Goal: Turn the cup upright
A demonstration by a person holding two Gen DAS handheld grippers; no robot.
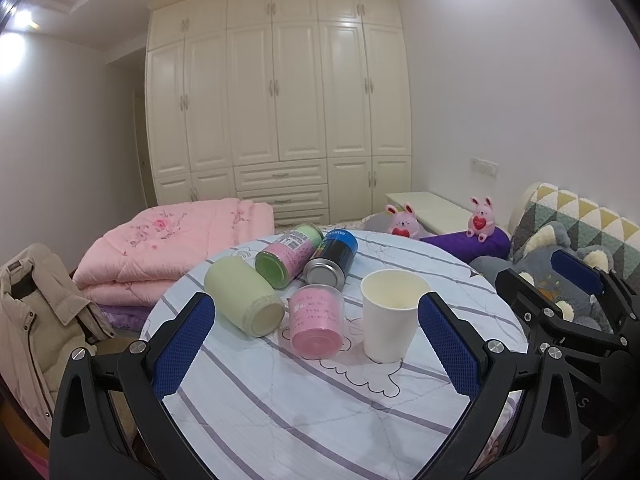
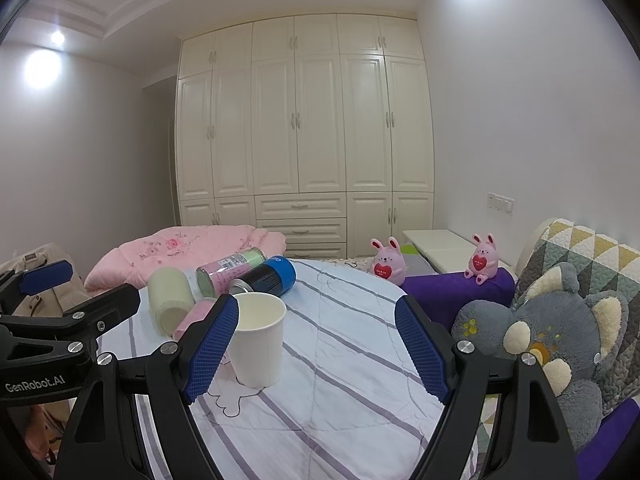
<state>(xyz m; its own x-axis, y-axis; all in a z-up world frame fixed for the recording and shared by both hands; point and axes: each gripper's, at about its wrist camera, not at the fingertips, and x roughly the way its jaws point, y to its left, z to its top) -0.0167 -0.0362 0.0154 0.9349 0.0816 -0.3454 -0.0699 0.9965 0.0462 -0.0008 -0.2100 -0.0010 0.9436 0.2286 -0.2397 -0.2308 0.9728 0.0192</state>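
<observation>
A white paper cup point(image 1: 390, 314) stands upright, mouth up, on the round table with a striped cloth point(image 1: 280, 400). It also shows in the right wrist view point(image 2: 260, 340). My left gripper point(image 1: 316, 344) is open and empty, its blue pads wide apart; the cup stands just ahead of it, nearer the right pad. My right gripper point(image 2: 316, 348) is open and empty; the cup stands beside its left pad point(image 2: 212, 344), slightly behind it. Each gripper shows at the edge of the other's view.
Several containers lie on their sides behind the cup: a pale green cylinder point(image 1: 244, 298), a pink clear jar point(image 1: 318, 320), a green-pink bottle point(image 1: 288, 256), a blue-black can point(image 1: 332, 258). A pink quilt point(image 1: 176, 244) lies left, plush toys point(image 2: 560, 340) right.
</observation>
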